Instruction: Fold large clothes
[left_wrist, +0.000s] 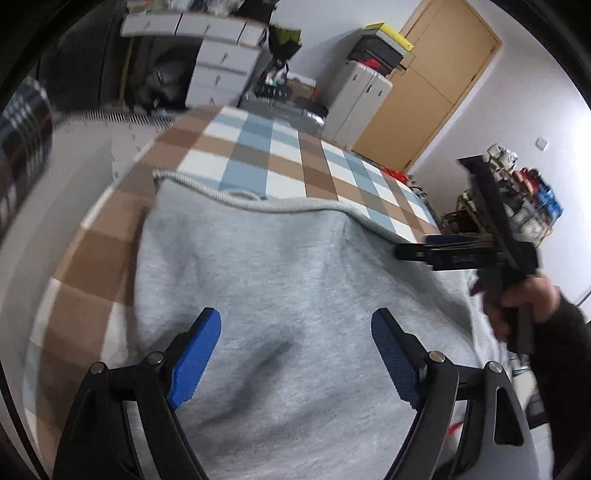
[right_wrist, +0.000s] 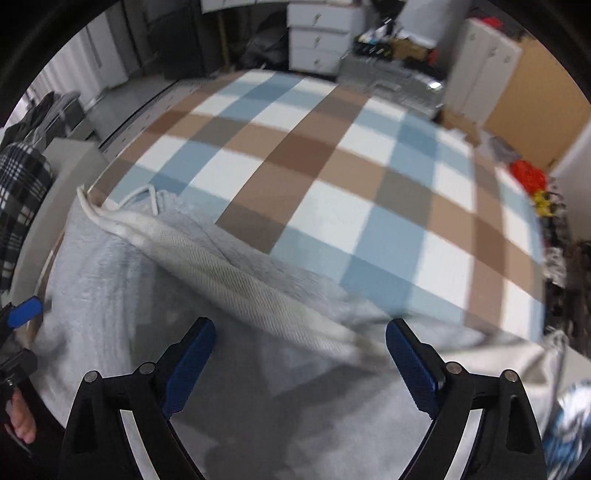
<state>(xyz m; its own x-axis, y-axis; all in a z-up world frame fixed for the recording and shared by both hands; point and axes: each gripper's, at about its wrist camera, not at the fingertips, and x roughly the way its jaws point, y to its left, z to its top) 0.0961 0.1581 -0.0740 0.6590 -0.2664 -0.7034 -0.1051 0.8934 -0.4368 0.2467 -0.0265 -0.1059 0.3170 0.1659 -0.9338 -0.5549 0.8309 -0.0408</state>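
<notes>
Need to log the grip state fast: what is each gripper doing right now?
Left gripper: open, holding nothing, above the grey garment.
Right gripper: open, holding nothing, over the same garment.

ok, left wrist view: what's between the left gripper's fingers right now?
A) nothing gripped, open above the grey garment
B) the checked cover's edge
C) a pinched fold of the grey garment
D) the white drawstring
A: the left gripper stands wide open, its blue pads apart with only flat grey garment showing below the gap, nothing pinched.
</notes>
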